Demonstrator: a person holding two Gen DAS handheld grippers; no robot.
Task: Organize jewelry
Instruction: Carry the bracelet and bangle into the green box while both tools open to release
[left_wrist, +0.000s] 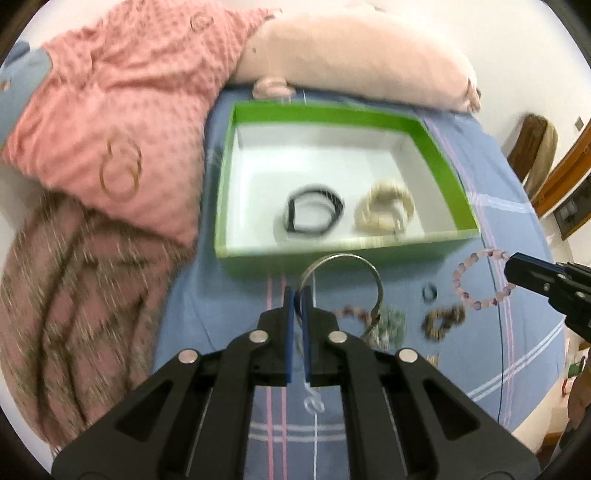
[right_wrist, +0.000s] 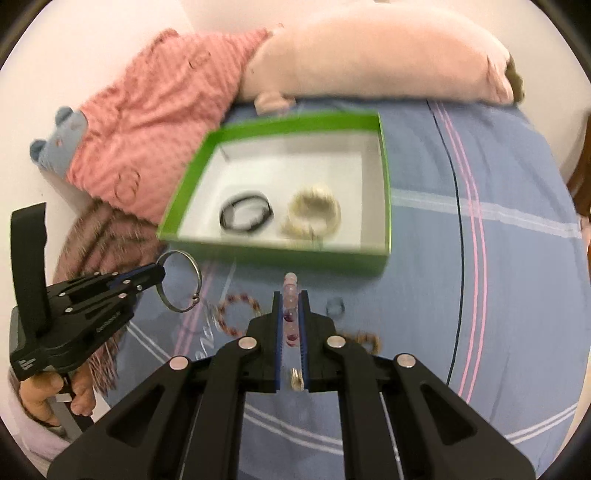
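Nearest the lens in the left wrist view, the left gripper (left_wrist: 298, 295) is seen with its jaws clenched on a silver bangle (left_wrist: 364, 266), which stands up from the jaws in the lower middle of the frame, just below the near wall of the green box (left_wrist: 439, 142). At the right edge of that frame the right gripper (left_wrist: 511, 264) is seen clenched on a pink bead bracelet (left_wrist: 466, 266), the loop hanging to its left. In the right wrist view the same beads (right_wrist: 290, 291) are pinched between the blue pads.

Inside the box, a black bracelet (left_wrist: 314, 214) and a cream bracelet (left_wrist: 384, 212) lie side by side toward the near wall. On the blue bedsheet (left_wrist: 517, 221) below the box more pieces are left: a reddish bead bracelet (right_wrist: 238, 310), a brown one (left_wrist: 443, 319) and a small dark ring (left_wrist: 429, 292).

The step in hand is judged to be the carrying of both pieces to the box. It is best done if each piece is brought clear over the near wall before the jaws are released, and if the bare white floor at the back is aimed for, so that the pieces already inside are not tangled. The bangle may swing, so a steady carry is advised.
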